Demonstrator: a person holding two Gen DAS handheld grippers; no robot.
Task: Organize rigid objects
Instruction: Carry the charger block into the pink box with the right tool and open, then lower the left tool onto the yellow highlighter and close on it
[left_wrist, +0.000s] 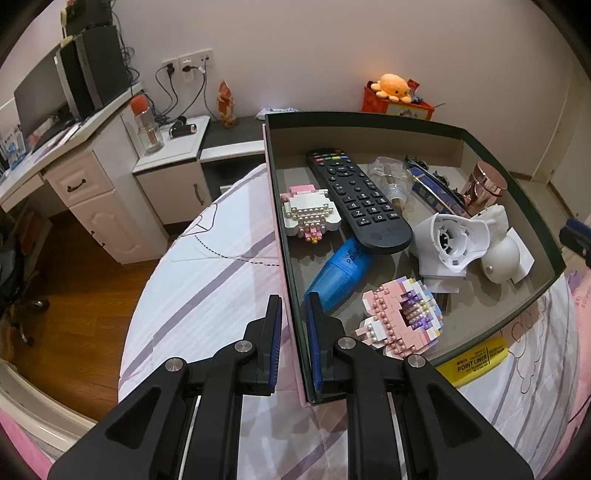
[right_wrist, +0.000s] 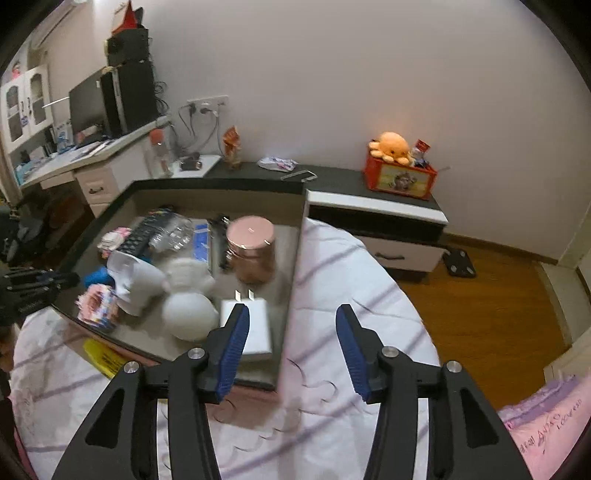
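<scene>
I am holding the box (left_wrist: 291, 258) steady on the bed (left_wrist: 207, 280) with my left gripper (left_wrist: 293, 306), whose jaws are pinched on the box's near left wall, one pad outside and one inside. My right gripper (right_wrist: 291, 325) is hanging with its jaws spread and nothing between them, straddling the box's right wall, its left pad just in front of the white charger (right_wrist: 255, 325). The charger is lying flat in the near right corner of the box, so it is just ahead of my right gripper and slightly to its left, and that hand is plainly the nearer one; my left is busy at the opposite wall. The charger's long axis is running away from me, roughly along the line my right gripper points, with its two prongs aiming toward the far wall and the copper jar (right_wrist: 251, 251) beyond. A white round toy (right_wrist: 190, 317) is sitting just beside it on the left. I judge the charger to be freshly set down, and the remote (left_wrist: 356, 199) is lying slantwise across the box's middle, buttons up, its long axis running from far left toward near right.
</scene>
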